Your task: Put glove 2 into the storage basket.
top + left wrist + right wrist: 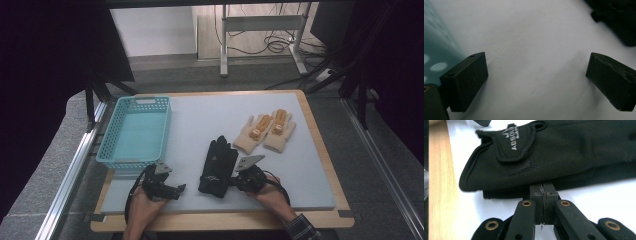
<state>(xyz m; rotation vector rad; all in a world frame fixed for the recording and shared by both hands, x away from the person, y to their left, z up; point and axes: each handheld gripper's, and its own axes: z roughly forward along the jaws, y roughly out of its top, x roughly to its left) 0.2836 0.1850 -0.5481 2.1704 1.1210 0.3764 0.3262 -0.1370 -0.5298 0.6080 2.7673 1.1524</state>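
The right tongs [543, 192] rise from the bottom of the right gripper view with their two black jaws pressed together, only a thin seam between them. Brass-coloured rivets show on the linkage arms below. The jaw tips sit at the near edge of a black glove [564, 152], and appear to pinch its lower layer, though the exact hold is hidden under the fabric. The glove lies flat on the white mat [599, 200], cuff towards the left, with a wrist strap [515, 145] bearing pale lettering. Left of the mat runs a strip of the wooden desk [440, 182].
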